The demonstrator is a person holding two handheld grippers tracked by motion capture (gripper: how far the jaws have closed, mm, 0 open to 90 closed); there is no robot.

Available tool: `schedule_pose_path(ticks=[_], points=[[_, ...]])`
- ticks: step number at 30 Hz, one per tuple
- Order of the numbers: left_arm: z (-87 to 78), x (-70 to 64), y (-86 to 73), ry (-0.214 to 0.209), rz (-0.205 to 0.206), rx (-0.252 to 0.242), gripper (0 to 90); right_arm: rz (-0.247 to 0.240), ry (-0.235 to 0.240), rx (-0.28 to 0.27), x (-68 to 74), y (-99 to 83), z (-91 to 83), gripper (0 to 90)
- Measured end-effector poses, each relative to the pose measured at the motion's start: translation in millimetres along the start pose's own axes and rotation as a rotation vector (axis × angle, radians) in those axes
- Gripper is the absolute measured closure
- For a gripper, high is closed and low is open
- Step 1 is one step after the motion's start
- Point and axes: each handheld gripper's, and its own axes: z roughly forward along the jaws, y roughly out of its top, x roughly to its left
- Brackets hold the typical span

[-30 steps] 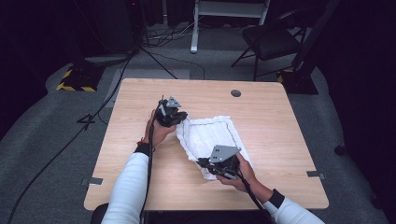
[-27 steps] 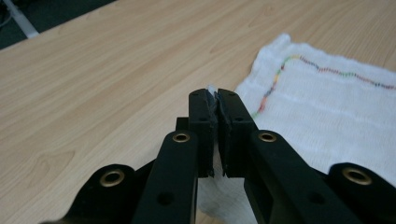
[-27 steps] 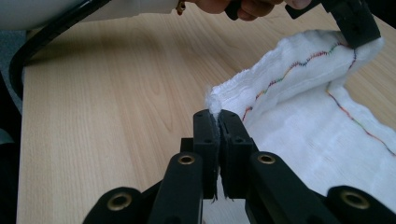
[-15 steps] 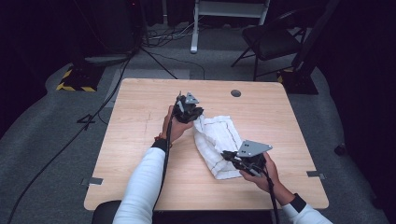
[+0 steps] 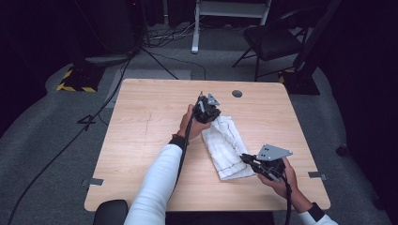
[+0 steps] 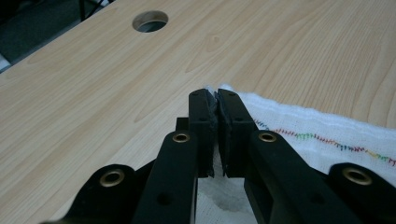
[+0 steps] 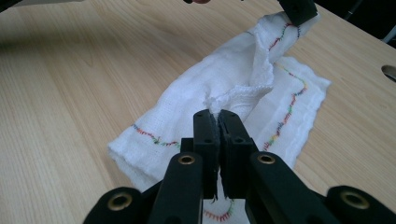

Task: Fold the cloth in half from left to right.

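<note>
Now both tools pinch the white cloth (image 5: pixel 226 145): left tool (image 5: pixel 210 114) far corner, right tool (image 5: pixel 247 159) near edge, on table (image 5: pixel 141 136).

The left gripper (image 5: pixel 206 108) has carried its cloth (image 5: pixel 226 146) corner toward the bench hole (image 5: pixel 237 93). The right gripper (image 5: pixel 248 159) has moved away from that hole, and the cloth, seemingly folded narrower, now lies slanted.

So the cloth (image 5: pixel 226 149) lies on the tabletop (image 5: pixel 141 136), right of centre. The left hand-held gripper (image 5: pixel 207 108) sits at its far corner, the right hand-held gripper (image 5: pixel 247 159) at its near edge. The hole (image 5: pixel 237 93) is behind the cloth, near the far edge.
</note>
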Motion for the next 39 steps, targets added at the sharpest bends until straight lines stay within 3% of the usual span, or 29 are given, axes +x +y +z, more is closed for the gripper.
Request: schedule_pose_path(ticks=[10,17,18,22,24,26,31,34,35,37,39], points=[[25.1,-11.9,10.4,-0.018,0.014,0.022,84.7,0.044,-0.025,0.039,-6.5,-19.7,-11.2,86.7],[46.8,-16.5,11.1,-0.017,0.020,0.060,83.7,0.080,-0.012,0.096,-10.8,-34.3,-8.6,86.3],[49.6,-16.0,11.2,-0.014,0.021,0.072,82.3,0.084,-0.011,0.112,-11.2,-36.7,-6.8,86.1],[56.6,-18.1,12.2,0.021,-0.012,0.068,62.2,0.094,0.003,0.180,-11.5,-45.4,-0.8,82.7],[54.1,-18.4,12.9,0.015,-0.024,0.061,53.1,0.093,0.001,0.195,-11.7,-48.2,-0.4,78.4],[48.0,-18.5,13.3,0.035,-0.028,0.053,44.0,0.102,-0.010,0.197,-12.8,-49.8,-1.4,71.2],[25.5,-16.4,13.7,0.036,-0.036,0.025,28.7,0.142,-0.020,0.200,-17.6,-54.0,-6.2,51.5],[16.0,-15.1,14.0,0.040,-0.036,0.017,24.4,0.154,-0.023,0.196,-18.7,-57.2,-9.0,44.4],[3.0,-14.2,12.2,0.034,-0.036,-0.010,23.1,0.156,-0.024,0.187,-19.1,-57.5,-11.7,43.1],[-6.8,-16.7,9.0,0.018,-0.034,-0.013,22.3,0.158,-0.039,0.164,-21.0,-56.7,-16.4,40.3],[-15.5,-25.2,2.2,-0.009,0.001,-0.009,21.3,0.168,-0.053,0.141,-24.1,-54.8,-20.1,40.1]])
